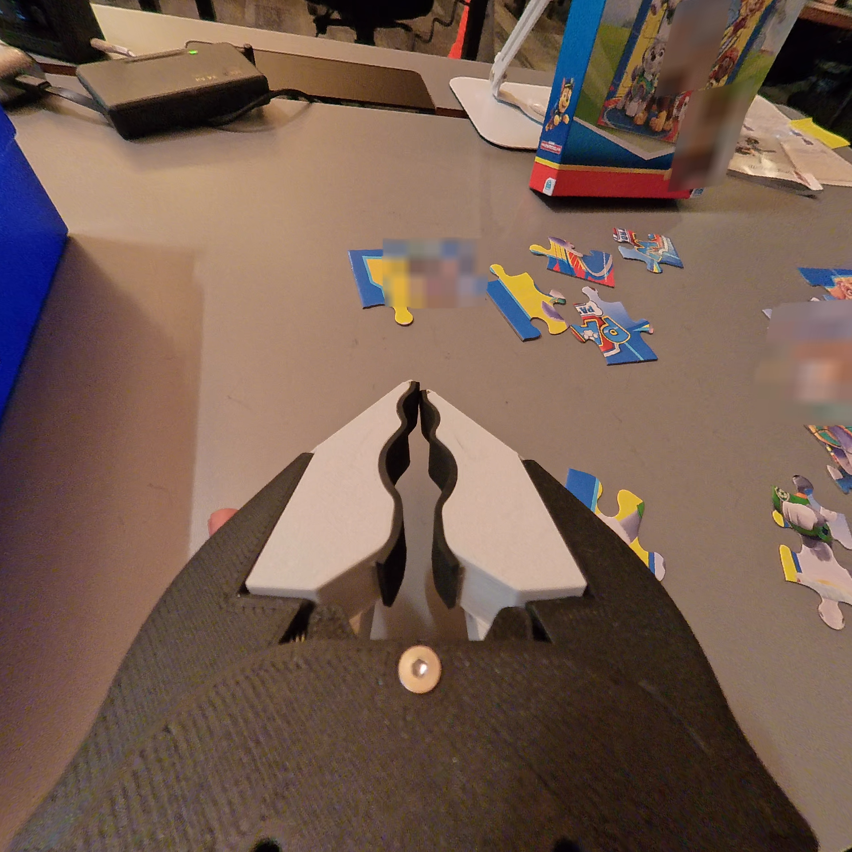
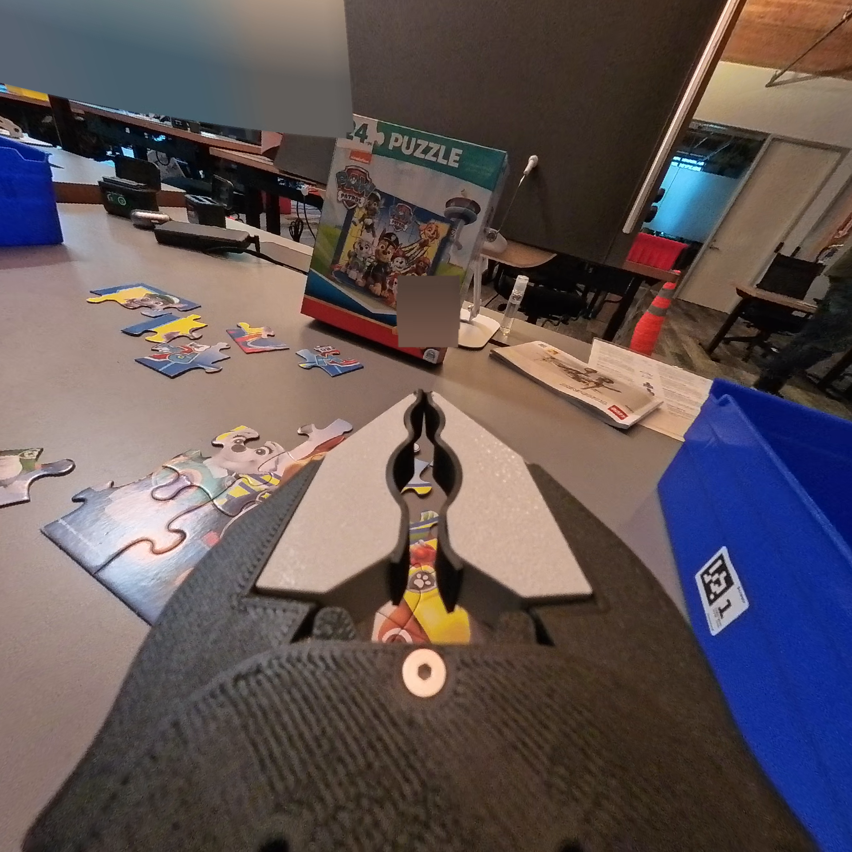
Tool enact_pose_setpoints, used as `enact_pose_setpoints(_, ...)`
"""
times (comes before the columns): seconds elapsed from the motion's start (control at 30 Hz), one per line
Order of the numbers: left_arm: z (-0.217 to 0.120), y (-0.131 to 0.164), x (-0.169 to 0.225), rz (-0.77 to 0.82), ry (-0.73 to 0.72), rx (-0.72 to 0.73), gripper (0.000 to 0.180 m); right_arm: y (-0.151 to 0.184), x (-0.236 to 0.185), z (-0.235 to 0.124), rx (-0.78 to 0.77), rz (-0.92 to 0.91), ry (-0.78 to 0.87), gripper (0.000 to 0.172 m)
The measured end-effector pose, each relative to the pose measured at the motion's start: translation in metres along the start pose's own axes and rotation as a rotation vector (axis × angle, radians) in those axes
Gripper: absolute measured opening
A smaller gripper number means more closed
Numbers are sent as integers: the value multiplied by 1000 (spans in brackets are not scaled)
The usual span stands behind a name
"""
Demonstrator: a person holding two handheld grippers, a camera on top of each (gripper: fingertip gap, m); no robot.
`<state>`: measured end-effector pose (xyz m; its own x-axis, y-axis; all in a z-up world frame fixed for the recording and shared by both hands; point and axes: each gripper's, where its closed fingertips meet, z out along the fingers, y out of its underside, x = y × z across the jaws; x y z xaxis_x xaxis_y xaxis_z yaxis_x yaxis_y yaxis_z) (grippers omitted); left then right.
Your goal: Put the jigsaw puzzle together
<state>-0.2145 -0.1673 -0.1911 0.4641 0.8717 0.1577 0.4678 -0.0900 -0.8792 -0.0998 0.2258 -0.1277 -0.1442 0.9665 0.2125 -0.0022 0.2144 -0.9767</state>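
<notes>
Hovering empty over a half-built puzzle

Both claws are closed on nothing: left gripper (image 1: 418, 389) above bare table (image 1: 276, 322), right gripper (image 2: 424, 395) over the joined puzzle section (image 2: 152, 521), loose pieces (image 2: 184, 357) far left.

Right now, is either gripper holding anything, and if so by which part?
Nothing is held. The left gripper is shut on air above bare table; the right gripper is shut, hovering over the joined puzzle pieces.

Five loose puzzle pieces (image 2: 182, 360), one puzzle box (image 2: 405, 239), two blue bins (image 2: 756, 530)
</notes>
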Motion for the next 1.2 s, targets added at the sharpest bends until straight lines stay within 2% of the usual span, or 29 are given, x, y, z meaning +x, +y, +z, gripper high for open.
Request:
enact_pose_setpoints(0.73,0,0,-1,-8,5,4,0,0,0,0,3,2,-2,0)
enact_pose_setpoints(0.83,-17,-13,-1,-27,19,78,0,-1,2,0,5,3,7,0)
enact_pose_setpoints(0.93,-55,-48,-17,-70,-14,206,0,0,3,0,7,19,2,0)
enact_pose_setpoints(1.0,-75,-61,-30,-78,-51,244,0,-1,3,0,8,18,0,0)
enact_pose_setpoints(1.1,-87,-57,-50,-57,-145,228,0,0,2,1,3,6,-2,0)
enact_pose_setpoints(1.2,-98,-56,-53,-56,-154,235,0,-2,2,0,9,0,1,0)
